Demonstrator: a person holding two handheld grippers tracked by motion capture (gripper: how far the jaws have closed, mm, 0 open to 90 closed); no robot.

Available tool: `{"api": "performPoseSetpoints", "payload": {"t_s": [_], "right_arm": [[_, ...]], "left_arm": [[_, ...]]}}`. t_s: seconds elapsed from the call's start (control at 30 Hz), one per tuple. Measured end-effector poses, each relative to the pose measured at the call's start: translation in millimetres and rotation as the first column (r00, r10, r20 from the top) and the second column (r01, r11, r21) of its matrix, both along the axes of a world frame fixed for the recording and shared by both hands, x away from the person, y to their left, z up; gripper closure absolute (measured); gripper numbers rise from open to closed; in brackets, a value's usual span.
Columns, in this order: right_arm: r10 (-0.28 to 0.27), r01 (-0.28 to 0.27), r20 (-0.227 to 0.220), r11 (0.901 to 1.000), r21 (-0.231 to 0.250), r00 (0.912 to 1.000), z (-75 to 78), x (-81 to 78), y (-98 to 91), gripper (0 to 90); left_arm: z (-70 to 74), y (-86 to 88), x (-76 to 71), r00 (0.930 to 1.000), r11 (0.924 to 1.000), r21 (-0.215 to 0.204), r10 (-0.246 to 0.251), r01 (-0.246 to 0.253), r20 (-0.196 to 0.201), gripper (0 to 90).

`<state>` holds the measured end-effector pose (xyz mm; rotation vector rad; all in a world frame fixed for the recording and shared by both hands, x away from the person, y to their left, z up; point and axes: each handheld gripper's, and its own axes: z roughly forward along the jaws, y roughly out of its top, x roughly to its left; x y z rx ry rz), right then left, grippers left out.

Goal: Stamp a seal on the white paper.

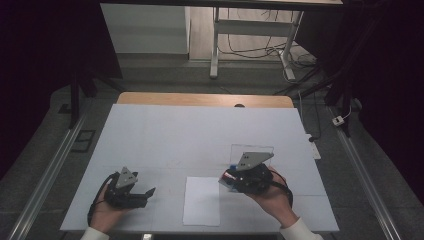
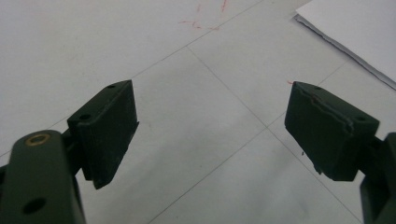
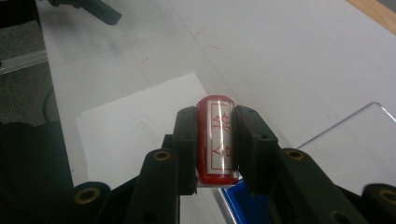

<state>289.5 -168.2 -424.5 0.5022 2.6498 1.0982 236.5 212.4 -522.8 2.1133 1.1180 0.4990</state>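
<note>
My right gripper is shut on a red cylindrical stamp that has a white label with red characters. In the high view this gripper holds the stamp just above the right edge of a white paper sheet. The sheet lies beneath and beyond the stamp in the right gripper view. My left gripper is open, its jaws wide apart over the bare table with nothing between them. It rests at the front left and points toward the sheet, whose corner lies ahead to its right.
A clear plastic plate lies flat on the white table just behind the right gripper, and its corner is at the right. A blue object sits under the right jaws. Faint red marks dot the table surface.
</note>
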Motion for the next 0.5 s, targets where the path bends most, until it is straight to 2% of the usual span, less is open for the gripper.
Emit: {"api": "performPoseSetpoints", "payload": {"t_s": [0.5], "right_arm": [[0.045, -0.045, -0.003, 0.9987, -0.022, 0.9990, -0.9, -2.0, 22.6, 70.4]], "left_arm": [[1.2, 0.0, -0.8, 1.0000, 1.0000, -0.005, -0.003, 0.003, 0.001, 17.4]]}}
